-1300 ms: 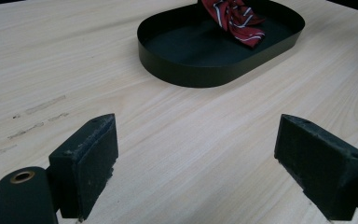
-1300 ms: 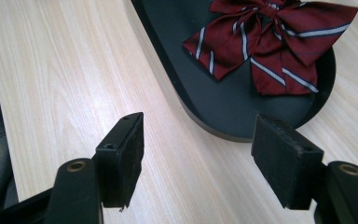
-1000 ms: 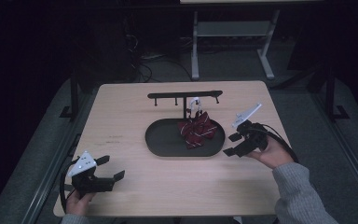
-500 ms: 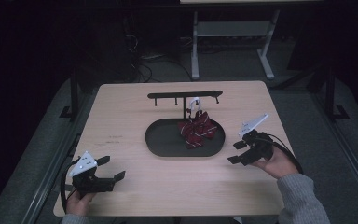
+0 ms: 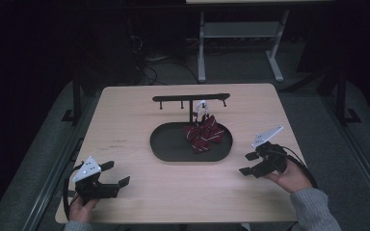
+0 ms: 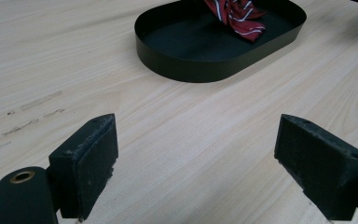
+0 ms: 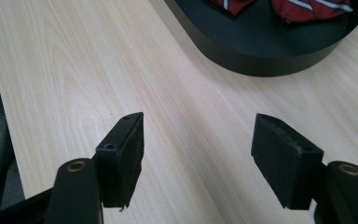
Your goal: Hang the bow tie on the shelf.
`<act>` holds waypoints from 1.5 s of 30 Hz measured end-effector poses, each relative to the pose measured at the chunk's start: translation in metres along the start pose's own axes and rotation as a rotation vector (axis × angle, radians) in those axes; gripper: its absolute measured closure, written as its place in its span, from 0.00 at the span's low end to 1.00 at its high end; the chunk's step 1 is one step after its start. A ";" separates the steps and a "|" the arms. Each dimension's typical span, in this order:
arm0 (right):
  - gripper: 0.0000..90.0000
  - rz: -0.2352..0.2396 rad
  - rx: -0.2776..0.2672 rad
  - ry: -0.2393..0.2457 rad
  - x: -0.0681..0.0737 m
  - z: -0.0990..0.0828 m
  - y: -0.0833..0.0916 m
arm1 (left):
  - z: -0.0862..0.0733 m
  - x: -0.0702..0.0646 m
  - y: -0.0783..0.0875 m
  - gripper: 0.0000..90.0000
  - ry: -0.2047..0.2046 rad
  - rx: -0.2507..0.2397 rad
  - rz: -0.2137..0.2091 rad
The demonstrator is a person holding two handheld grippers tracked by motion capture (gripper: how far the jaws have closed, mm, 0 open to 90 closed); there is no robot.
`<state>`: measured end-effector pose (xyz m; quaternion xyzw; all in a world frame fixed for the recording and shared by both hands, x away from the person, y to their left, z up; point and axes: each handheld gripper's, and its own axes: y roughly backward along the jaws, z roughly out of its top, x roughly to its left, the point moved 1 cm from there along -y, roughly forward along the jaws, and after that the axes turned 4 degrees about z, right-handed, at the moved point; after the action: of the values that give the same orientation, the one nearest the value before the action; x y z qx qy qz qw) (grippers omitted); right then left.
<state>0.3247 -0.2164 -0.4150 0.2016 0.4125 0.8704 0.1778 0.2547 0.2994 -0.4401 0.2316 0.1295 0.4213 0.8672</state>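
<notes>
We see both tools released and empty over the table: left tool, right tool. A striped bow lies in the tray.

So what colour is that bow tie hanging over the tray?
The bow tie is dark red with thin white and dark stripes, clearest in the left gripper view.

no text, label, brand, number or sign can be read anywhere.
</notes>
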 end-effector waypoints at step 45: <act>0.36 -0.041 -0.071 -0.038 0.028 -0.050 -0.016 | 0.000 -0.001 -0.001 0.15 -0.007 0.002 -0.005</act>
<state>0.2784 -0.2260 -0.4511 0.2034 0.3820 0.8767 0.2102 0.2548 0.2977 -0.4402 0.2337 0.1274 0.4182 0.8685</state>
